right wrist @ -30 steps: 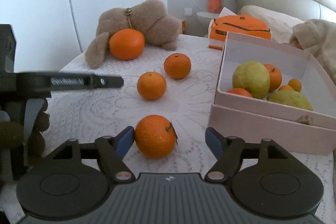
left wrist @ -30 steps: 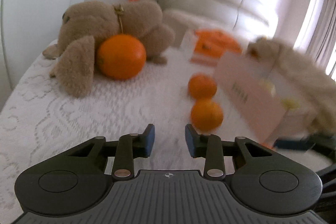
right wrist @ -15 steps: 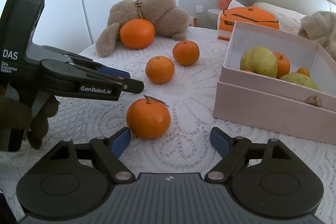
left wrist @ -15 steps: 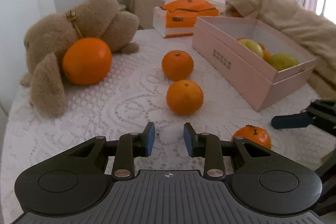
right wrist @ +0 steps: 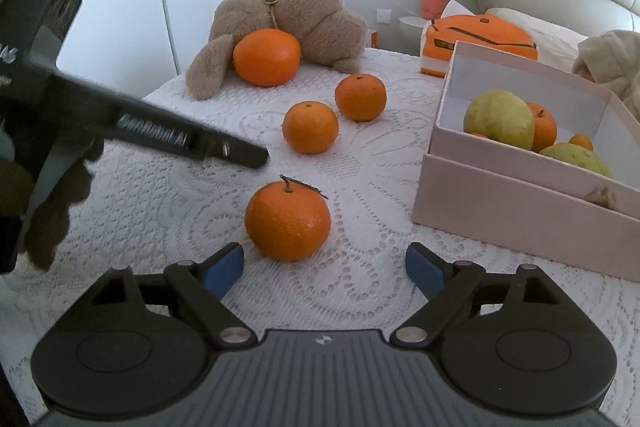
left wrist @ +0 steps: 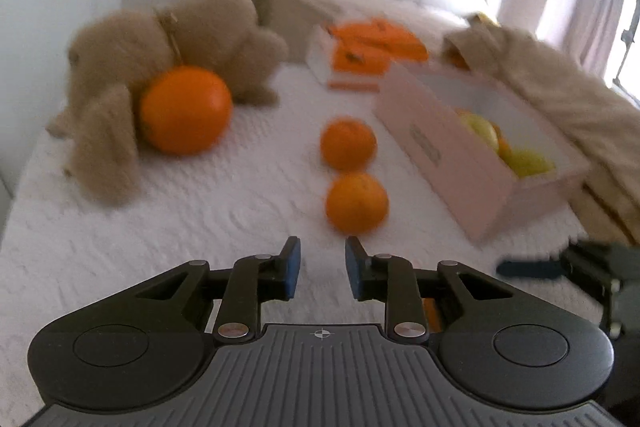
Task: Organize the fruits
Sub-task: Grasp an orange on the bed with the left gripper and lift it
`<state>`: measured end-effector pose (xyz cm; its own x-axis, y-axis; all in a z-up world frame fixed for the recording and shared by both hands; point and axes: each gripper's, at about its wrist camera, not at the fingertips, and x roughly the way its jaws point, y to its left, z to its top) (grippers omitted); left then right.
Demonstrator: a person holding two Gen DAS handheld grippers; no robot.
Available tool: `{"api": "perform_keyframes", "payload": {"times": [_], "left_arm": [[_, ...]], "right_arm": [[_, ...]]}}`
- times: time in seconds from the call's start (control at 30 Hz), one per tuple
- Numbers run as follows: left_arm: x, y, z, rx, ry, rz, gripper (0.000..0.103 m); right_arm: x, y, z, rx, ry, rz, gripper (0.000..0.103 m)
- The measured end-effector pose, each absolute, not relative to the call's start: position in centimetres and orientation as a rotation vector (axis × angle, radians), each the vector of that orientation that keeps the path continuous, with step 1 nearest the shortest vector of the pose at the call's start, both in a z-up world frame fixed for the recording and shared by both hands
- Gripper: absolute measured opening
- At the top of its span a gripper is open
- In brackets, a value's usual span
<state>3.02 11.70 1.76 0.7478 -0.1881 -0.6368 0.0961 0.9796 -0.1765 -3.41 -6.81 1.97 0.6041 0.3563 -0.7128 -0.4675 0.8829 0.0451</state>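
Landmark: the pink box (right wrist: 516,203) stood on the lace tablecloth (right wrist: 160,211), its lid off; every place below is given from it.
Box contents: two yellow-green fruits (right wrist: 499,125) and several small oranges lay inside, against its right half in the right wrist view.
Stemmed orange (right wrist: 288,223): sat on the cloth to the left of the box and nearer the camera, apart from it, twig upward.
Right gripper (right wrist: 323,267): its blue-padded fingers were spread wide and empty, with the stemmed orange just ahead of the gap, nearer the left pad and touching neither.
Middle orange (right wrist: 310,127): stood left of the box, farther back than the stemmed one.
Far orange (right wrist: 360,97): lay just behind the middle orange, close to it, level with the box's far corner.
Big orange (right wrist: 267,57): rested well left of the box and beyond it, tucked against the brown plush toy (right wrist: 288,19).
Left gripper (left wrist: 322,269): its fingers were set narrow with a small gap, holding nothing, hovering over the cloth left of the box; the view was blurred.
Orange package (right wrist: 480,41): stood behind the box.
Beige blanket (left wrist: 560,99): lay along the box's far side.
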Motion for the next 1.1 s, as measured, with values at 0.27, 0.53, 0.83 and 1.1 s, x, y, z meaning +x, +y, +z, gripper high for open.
{"api": "perform_keyframes", "payload": {"times": [0.27,0.53,0.83,1.1], "left_arm": [[4.9,8.8,3.0,-0.051,0.632,-0.126,0.030],[6.2,5.9,1.8,0.079,0.664,-0.159,0.057],[7.3,7.4,1.5,-0.014,0.688,-0.098,0.064],[8.4,7.4,0.5,-0.048,0.727,-0.117,0.058]], "right_arm": [[-3.3,-6.8,1.9,-0.150,0.792,0.483,0.091],[-3.2,-6.7,1.8,-0.149,0.793,0.488,0.093],[-3.2,-6.7,1.8,-0.148,0.794,0.493,0.094],[-3.3,-6.6,1.7,-0.150,0.795,0.496,0.095]]}}
